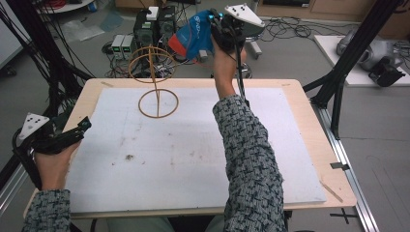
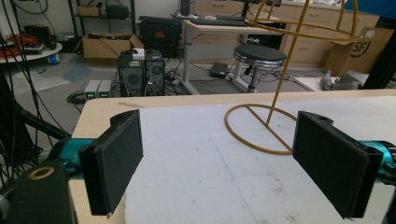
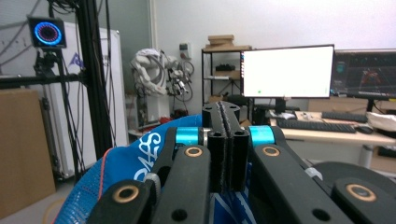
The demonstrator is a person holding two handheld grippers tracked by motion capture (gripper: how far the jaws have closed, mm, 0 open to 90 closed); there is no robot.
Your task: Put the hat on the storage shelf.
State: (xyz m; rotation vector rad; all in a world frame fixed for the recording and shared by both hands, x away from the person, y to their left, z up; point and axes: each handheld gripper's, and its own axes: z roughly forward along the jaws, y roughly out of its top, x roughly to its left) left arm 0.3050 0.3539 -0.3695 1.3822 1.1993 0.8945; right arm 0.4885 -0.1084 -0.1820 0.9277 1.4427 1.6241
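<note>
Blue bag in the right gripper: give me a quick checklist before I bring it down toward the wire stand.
1. Right gripper shut on blue bag: ok, jaws pressed together.
2. Bag clear of the table: ok, held high past the far edge.
3. Wire stand upright on the white mat: ok.
4. Left gripper open and empty: ok.
5. Left gripper clear of the stand: ok, it points at it from near the left edge.
6. Bag contents: cannot tell.

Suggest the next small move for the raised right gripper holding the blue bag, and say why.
Probably lower the right gripper toward the wire stand. Its jaws are shut on the blue bag, held high beyond the table's far edge, while the left gripper waits open near the left edge.
</note>
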